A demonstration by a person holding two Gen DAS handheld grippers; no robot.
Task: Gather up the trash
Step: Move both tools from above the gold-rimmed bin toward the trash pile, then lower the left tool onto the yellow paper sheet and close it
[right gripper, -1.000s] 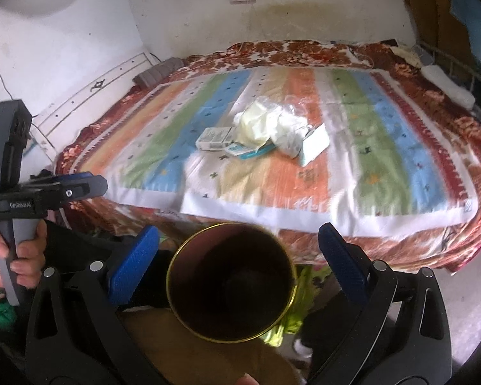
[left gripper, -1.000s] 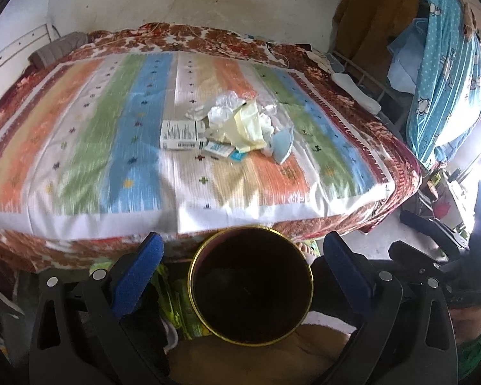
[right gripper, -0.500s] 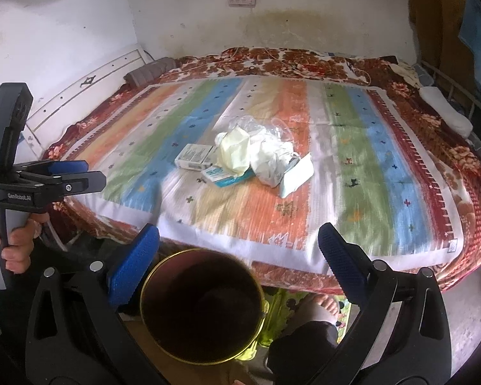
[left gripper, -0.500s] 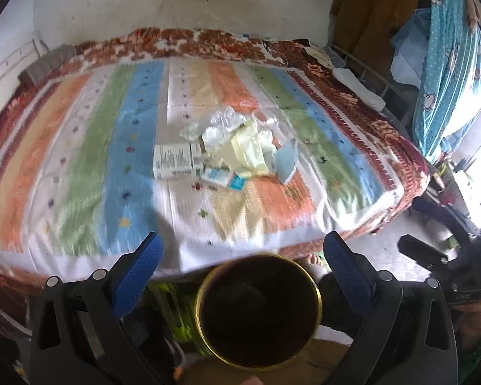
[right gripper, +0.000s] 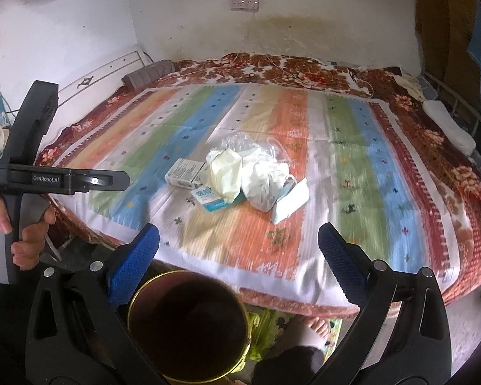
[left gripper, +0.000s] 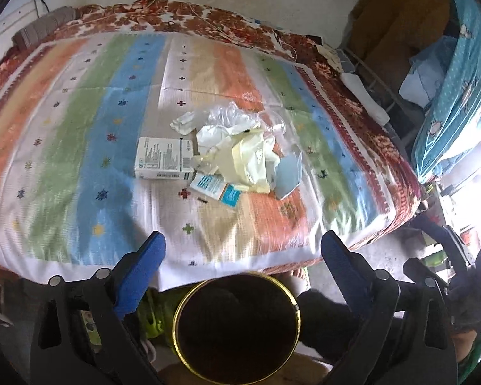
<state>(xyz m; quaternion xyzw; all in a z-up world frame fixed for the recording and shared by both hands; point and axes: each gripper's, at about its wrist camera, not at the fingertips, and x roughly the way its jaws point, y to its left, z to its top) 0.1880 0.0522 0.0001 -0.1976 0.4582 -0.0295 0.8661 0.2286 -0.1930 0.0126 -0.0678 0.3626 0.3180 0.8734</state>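
A pile of trash lies mid-bed: a white box [left gripper: 163,158], a small blue-and-white packet [left gripper: 215,188], pale yellow crumpled wrappers [left gripper: 240,157], clear plastic [left gripper: 231,117] and a blue face mask [left gripper: 289,176]. The pile also shows in the right wrist view: box [right gripper: 185,173], wrappers [right gripper: 227,175], mask [right gripper: 290,202]. A dark bin with a gold rim [left gripper: 236,325] [right gripper: 187,324] stands below the bed's near edge. My left gripper [left gripper: 242,250] is open and empty above the bin. My right gripper [right gripper: 239,243] is open and empty too.
The striped bedspread [left gripper: 80,128] covers a bed with a red floral blanket [right gripper: 304,67] against the wall. Hanging clothes and a blue curtain [left gripper: 458,80] stand on the right. The left gripper's body [right gripper: 32,173] is at the left of the right wrist view. A bare foot [right gripper: 314,324] is by the bin.
Both grippers have risen and moved forward toward the bed; the trash pile looks closer and the bin has dropped lower in both views. Both jaws stay open.
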